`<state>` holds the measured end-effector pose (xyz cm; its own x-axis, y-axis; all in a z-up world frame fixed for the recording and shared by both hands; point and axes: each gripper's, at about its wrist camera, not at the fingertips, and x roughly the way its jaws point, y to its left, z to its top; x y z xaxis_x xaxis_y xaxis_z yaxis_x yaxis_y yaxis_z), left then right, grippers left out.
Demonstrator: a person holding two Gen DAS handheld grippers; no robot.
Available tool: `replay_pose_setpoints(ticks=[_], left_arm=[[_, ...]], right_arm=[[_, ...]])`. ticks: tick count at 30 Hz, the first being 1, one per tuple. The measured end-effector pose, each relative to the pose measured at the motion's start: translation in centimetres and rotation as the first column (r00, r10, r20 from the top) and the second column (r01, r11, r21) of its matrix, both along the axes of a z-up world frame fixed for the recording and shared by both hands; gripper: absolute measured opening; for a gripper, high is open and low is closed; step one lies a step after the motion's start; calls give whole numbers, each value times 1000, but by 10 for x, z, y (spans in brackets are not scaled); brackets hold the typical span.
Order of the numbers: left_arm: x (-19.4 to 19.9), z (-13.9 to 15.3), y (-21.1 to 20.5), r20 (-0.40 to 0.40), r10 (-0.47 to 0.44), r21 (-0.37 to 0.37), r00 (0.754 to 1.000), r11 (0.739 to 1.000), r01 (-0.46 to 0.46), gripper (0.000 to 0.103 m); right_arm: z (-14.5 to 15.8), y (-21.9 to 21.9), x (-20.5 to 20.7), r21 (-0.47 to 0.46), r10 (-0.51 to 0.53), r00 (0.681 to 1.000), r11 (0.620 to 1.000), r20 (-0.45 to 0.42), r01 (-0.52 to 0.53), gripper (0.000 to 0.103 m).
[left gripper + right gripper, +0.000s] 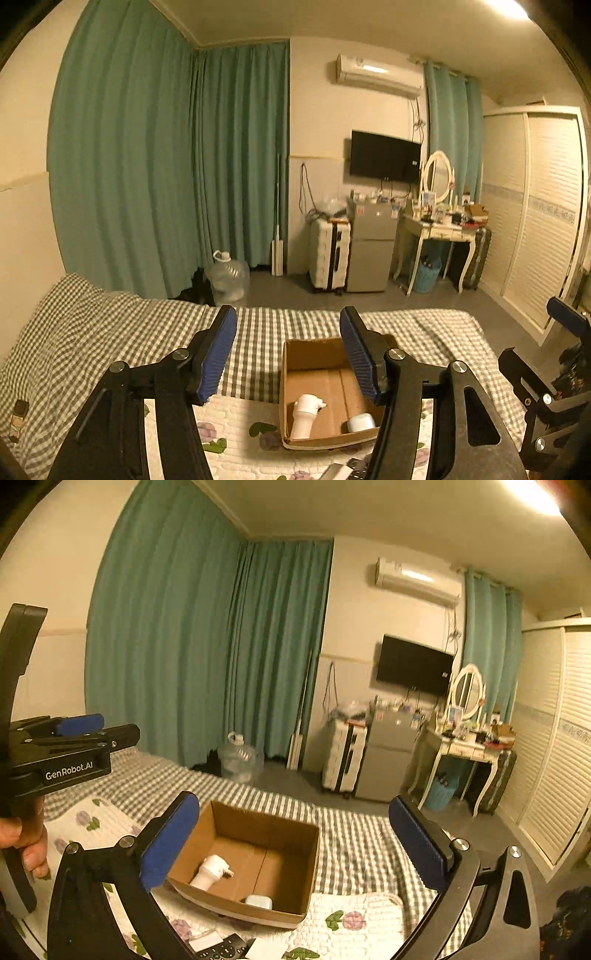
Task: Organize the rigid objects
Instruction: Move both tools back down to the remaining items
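An open cardboard box (317, 354) (258, 823) stands on the bed. Inside lie a white spray bottle (304, 415) (212, 872) and a small white case (361, 422) (258, 901). My left gripper (288, 328) is open and empty, raised above the bed just behind the box; it also shows at the left of the right wrist view (79, 734). My right gripper (295, 823) is open and empty, raised above the box. A dark remote (221, 949) and white flat items (205, 939) lie on the quilt at the near edge.
The bed has a checked sheet (110, 332) and a flowered quilt (351, 919). Beyond are green curtains (147, 166), a water jug (227, 275), a suitcase (328, 254), a small fridge (371, 251), a dressing table (439, 229) and a wardrobe (535, 221).
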<state>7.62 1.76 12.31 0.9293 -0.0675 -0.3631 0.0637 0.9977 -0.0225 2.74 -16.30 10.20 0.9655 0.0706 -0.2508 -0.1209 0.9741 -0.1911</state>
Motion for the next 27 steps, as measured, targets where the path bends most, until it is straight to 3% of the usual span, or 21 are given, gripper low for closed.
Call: replay_pose_setpoints(ticks=[5,12,18,27], left_arm=[[-34,12,-4,59,28,17,998,999,-29,65],[-60,3,-11,56,42,36,998,998,-44,65],[-66,-26,-31,-23,23,44,999,999,-22,65],[-54,-96,-62,-189,-9,56,982,998,20,65]], right_arm=[[19,-4,-35,12,-18,999,1000,49,18,103],[20,-13,-70,13,-29,997,1000,67,29,103],[0,-24,-78,8,-44,998,999,39,44,103],[-47,-50,-69,23,-67,995,997,-70,69,103]])
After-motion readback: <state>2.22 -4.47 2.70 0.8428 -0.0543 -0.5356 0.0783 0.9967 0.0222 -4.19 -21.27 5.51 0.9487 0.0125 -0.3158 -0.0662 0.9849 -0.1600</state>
